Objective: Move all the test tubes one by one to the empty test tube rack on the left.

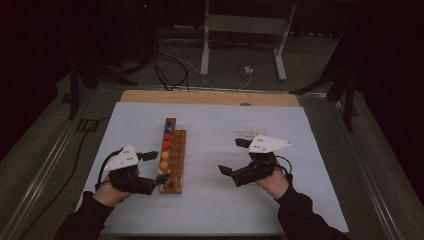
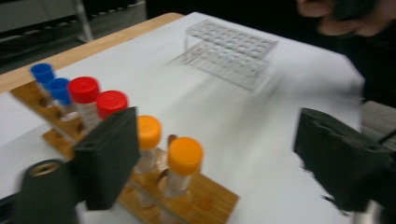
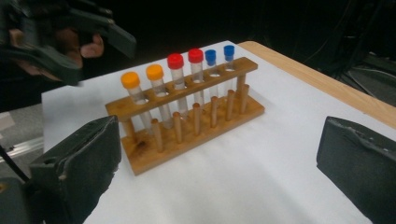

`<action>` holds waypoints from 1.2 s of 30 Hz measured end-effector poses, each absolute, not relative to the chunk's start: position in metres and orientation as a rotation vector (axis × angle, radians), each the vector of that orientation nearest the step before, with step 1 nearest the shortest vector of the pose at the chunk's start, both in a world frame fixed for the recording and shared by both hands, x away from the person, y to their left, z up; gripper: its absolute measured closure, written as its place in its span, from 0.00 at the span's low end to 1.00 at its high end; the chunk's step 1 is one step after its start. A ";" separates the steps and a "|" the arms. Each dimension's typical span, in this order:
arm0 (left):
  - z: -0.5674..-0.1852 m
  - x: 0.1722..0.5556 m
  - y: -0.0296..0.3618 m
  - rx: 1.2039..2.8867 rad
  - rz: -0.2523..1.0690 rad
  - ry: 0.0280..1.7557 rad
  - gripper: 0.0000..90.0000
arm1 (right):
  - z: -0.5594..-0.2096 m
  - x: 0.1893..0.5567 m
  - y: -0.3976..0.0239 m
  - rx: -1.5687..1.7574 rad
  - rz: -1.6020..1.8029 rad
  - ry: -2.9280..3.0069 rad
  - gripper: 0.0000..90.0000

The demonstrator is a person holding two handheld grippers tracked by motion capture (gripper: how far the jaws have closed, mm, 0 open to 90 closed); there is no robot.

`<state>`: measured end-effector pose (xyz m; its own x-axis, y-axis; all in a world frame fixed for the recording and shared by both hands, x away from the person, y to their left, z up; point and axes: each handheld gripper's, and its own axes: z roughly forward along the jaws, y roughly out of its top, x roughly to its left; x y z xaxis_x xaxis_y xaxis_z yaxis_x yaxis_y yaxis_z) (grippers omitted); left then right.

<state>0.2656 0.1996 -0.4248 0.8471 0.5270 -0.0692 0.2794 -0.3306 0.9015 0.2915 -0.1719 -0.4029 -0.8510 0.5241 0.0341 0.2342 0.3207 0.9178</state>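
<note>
Tubes stand in a wooden rack on the white surface: two with orange caps at the near end, two red in the middle, two blue at the far end. The nearest orange tube sits in the rack's end hole, upright, beside the second orange tube.

The left hand-held gripper is at the rack's near end with its jaws spread wide. In the left gripper view one jaw stands just in front of the second orange tube, the other well off to the side over bare surface; neither pad presses on a tube, so it is released.

The right hand-held gripper hangs over the surface well to the right of the rack, its jaws apart and nothing between them. A clear plastic rack lies farther back on the surface, beyond the right hand-held gripper.
</note>
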 end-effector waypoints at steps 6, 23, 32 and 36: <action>-0.426 0.264 0.202 1.924 0.293 0.576 0.01 | -0.412 0.290 -0.178 0.674 1.511 2.324 0.00; -0.447 0.255 0.212 1.974 0.229 0.535 0.01 | -0.451 0.274 -0.210 0.653 1.406 2.351 0.00; -0.466 0.248 0.217 2.007 0.201 0.522 0.01 | -0.471 0.258 -0.224 0.625 1.314 2.373 0.00; -0.474 0.245 0.220 2.029 0.211 0.531 0.01 | -0.480 0.252 -0.225 0.564 1.256 2.381 0.00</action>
<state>0.2451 0.2200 -0.4742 0.8888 0.4528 -0.0707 0.2806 -0.4156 0.8652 0.2524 -0.2246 -0.4803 -0.8437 0.5155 -0.1496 0.1676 0.5178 0.8389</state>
